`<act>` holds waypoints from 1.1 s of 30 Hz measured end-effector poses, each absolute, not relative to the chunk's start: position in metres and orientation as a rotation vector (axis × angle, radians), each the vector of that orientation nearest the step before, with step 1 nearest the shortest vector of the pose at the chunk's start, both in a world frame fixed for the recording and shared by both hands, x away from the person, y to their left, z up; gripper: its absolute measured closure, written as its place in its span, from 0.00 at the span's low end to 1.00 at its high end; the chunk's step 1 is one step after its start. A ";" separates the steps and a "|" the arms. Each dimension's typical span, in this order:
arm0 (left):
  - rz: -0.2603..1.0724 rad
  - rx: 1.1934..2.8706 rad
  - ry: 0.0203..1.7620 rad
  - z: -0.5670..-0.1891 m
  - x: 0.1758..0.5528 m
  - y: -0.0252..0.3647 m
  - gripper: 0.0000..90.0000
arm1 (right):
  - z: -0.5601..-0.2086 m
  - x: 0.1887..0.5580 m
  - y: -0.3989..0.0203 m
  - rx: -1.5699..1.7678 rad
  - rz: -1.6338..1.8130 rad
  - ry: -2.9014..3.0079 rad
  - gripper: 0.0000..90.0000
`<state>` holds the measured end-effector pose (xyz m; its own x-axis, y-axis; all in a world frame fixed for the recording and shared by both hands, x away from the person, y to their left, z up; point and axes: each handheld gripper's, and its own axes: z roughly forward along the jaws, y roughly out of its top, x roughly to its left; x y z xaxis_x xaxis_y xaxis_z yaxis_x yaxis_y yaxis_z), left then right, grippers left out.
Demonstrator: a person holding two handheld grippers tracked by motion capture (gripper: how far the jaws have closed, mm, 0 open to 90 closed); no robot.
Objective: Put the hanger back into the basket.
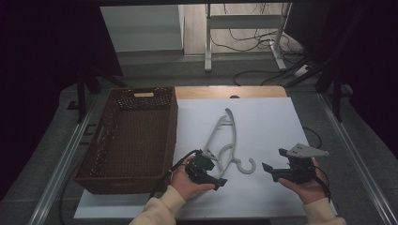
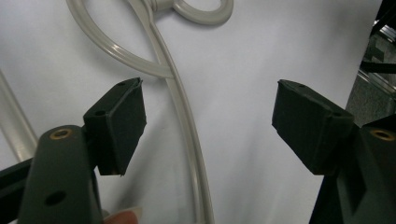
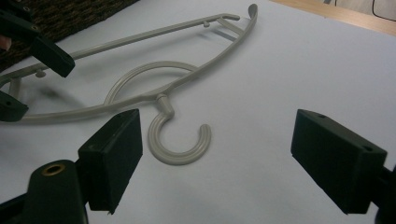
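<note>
A pale plastic clothes hanger (image 1: pixel 233 133) lies flat on a white sheet (image 1: pixel 267 122), its hook toward the person. My left gripper (image 1: pixel 217 168) is open, its jaws standing on either side of the hanger's near arm without touching it. In the left gripper view that arm (image 2: pixel 184 112) runs along the sheet between the two black pads (image 2: pixel 123 116). My right gripper (image 1: pixel 273 159) is open and holds nothing, just right of the hook. In the right gripper view the hook (image 3: pixel 179 160) lies ahead of its jaws, with the left gripper (image 3: pixel 28 79) farther off.
A brown wicker basket (image 1: pixel 172 136) stands at the left edge of the sheet, close to the left hand. Bare wood (image 1: pixel 225 92) shows behind the sheet. Beyond the table are a desk frame (image 1: pixel 244 28) and cables on the floor.
</note>
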<state>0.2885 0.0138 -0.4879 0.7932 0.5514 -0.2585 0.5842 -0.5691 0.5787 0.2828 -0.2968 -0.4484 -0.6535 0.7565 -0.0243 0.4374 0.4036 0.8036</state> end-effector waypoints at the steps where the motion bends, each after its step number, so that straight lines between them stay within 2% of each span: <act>1: -0.067 2.310 0.841 -0.489 0.289 0.013 0.30 | -0.449 0.283 -0.297 1.028 1.130 2.281 0.18; 33: -0.125 2.338 0.905 -0.515 0.305 -0.002 0.50 | -0.449 0.284 -0.298 1.029 1.114 2.278 0.18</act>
